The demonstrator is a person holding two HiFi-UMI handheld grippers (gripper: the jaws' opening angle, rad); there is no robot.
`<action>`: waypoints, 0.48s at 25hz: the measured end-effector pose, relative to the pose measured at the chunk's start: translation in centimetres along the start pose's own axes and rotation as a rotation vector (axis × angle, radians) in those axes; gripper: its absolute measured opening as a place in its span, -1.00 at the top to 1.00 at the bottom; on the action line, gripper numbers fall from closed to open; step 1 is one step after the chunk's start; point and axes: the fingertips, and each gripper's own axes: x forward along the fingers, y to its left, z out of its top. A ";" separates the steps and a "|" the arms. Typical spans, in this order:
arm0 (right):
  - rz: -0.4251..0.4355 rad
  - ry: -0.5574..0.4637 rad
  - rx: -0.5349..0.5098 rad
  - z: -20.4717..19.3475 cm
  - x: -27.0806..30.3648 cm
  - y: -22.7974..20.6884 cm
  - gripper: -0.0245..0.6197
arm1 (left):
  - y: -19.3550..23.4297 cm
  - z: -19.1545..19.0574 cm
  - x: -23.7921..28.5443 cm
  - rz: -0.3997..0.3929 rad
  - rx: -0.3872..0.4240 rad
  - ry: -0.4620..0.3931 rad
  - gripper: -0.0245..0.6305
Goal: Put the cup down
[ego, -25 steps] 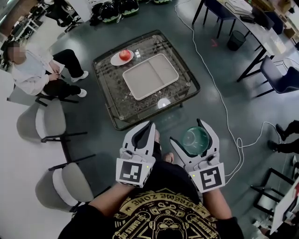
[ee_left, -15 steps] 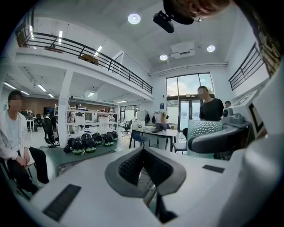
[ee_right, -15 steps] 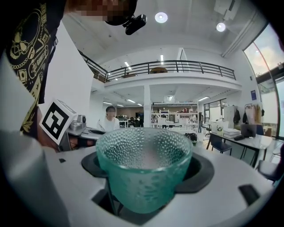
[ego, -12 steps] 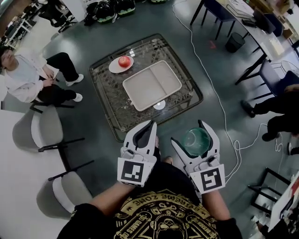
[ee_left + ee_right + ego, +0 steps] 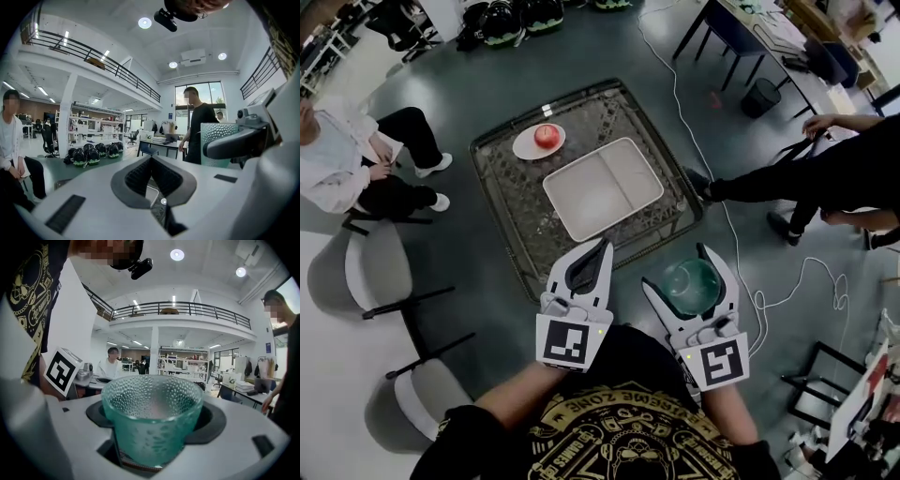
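Observation:
A teal dimpled glass cup point(image 5: 691, 286) sits upright between the jaws of my right gripper point(image 5: 677, 266), held in the air over the floor in front of the person's chest. In the right gripper view the cup point(image 5: 152, 420) fills the middle, and the right gripper point(image 5: 154, 416) is shut on its sides. My left gripper point(image 5: 602, 248) hovers beside it on the left, shut with nothing in it. The left gripper point(image 5: 151, 159) shows its dark pads drawn together in its own view, with the cup point(image 5: 216, 140) at the right. The glass table point(image 5: 511, 211) lies ahead, beyond both grippers.
The table bears a white two-part tray point(image 5: 603, 187) and a plate point(image 5: 525, 147) with a red apple point(image 5: 547, 136). A person sits at the left point(image 5: 342, 164) and another leans in from the right point(image 5: 834, 178). Two chairs point(image 5: 375, 272) stand at the left. A cable point(image 5: 727, 211) runs over the floor.
The table has drifted lower and nearer in the head view. A person in dark clothes has come in at the right. Both grippers keep their places, the cup still held.

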 end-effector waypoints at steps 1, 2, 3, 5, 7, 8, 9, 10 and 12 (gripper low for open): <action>-0.006 0.001 -0.005 0.3 0.4 0.0 -0.30 | 0.4 0.1 0.2 -0.003 0.003 -0.004 0.92; -0.014 0.002 -0.015 0.6 0.8 -0.1 -0.30 | 0.7 0.2 0.3 -0.007 0.007 -0.008 0.92; -0.021 0.001 -0.026 0.9 1.2 -0.2 -0.30 | 0.9 0.3 0.4 -0.010 0.011 -0.010 0.92; -0.025 -0.008 -0.033 1.2 1.7 -0.2 -0.30 | 1.4 0.5 0.5 -0.016 0.020 -0.010 0.92; -0.025 0.006 -0.031 0.9 2.0 -0.3 -0.30 | 1.8 0.7 0.7 -0.017 0.030 -0.011 0.92; -0.021 0.009 -0.029 0.8 2.3 -0.2 -0.30 | 2.0 0.7 0.8 -0.016 0.033 -0.011 0.92; -0.013 -0.005 -0.028 1.1 2.7 -0.1 -0.30 | 2.3 0.6 0.8 -0.013 0.033 -0.010 0.92; -0.006 -0.023 -0.028 1.4 3.2 0.0 -0.30 | 2.6 0.4 0.9 -0.008 0.032 -0.008 0.92; -0.005 -0.023 -0.036 1.4 3.9 -0.1 -0.30 | 3.1 0.1 1.0 0.003 0.027 -0.001 0.92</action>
